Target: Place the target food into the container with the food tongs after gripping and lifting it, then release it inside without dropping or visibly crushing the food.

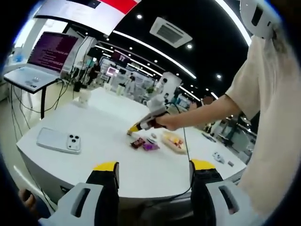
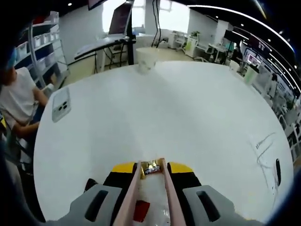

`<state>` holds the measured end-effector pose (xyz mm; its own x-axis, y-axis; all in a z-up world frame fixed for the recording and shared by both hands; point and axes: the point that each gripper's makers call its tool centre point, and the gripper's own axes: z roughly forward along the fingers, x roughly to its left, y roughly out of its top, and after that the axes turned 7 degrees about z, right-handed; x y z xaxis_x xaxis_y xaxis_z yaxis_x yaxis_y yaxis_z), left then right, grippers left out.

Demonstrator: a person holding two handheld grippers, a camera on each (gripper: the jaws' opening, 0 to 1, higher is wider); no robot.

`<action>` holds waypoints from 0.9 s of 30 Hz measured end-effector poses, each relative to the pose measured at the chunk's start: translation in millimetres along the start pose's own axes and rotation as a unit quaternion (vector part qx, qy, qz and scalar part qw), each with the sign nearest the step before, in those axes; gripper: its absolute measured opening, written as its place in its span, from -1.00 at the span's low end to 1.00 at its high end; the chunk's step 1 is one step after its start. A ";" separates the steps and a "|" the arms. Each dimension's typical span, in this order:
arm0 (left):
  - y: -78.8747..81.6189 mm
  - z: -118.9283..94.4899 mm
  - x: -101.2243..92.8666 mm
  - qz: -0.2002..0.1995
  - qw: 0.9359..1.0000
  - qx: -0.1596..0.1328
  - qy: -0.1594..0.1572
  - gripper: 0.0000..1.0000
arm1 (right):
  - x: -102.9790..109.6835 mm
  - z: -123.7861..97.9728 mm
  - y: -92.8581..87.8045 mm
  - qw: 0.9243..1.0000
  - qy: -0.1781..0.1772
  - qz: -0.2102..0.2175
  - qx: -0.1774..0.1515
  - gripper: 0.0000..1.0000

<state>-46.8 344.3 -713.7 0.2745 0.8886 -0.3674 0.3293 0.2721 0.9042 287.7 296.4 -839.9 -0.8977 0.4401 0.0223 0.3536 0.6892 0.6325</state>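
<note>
My right gripper point(image 2: 151, 168) is shut on a pair of pale food tongs point(image 2: 134, 193). The tong tips pinch a small gold-wrapped candy point(image 2: 150, 168) above the white table point(image 2: 188, 117). In the left gripper view a hand holds that right gripper point(image 1: 154, 114) over the table, with the tong tips point(image 1: 131, 131) pointing down to the left. Just beside them lie red and purple wrapped sweets point(image 1: 143, 144) and a clear container point(image 1: 173, 141) with yellow food in it. My left gripper point(image 1: 155, 165) hangs open off the table's near edge, with nothing between its jaws.
A phone point(image 1: 60, 140) point(image 2: 61, 106) lies face down on the table's left side. A white cup point(image 1: 84, 96) point(image 2: 146, 59) stands at the far edge. A laptop point(image 1: 44, 61) sits on a stand beyond. A person point(image 2: 19, 101) sits at the left. Small items point(image 1: 218, 157) lie to the right.
</note>
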 end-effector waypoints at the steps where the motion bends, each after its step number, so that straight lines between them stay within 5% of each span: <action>1: -0.2 -0.1 0.6 0.000 1.000 0.000 0.000 0.19 | -0.6 0.8 -0.3 1.000 0.001 0.000 0.000 -0.50; 27: -6.5 -3.1 6.8 -0.006 1.000 0.002 0.001 0.19 | -2.5 7.7 -1.6 1.000 0.007 0.016 0.000 -0.53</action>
<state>-49.9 349.8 -721.5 0.2682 0.8860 -0.3782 0.3361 0.2819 0.8987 291.4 298.6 -847.0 -0.8896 0.4537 0.0528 0.3816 0.6748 0.6317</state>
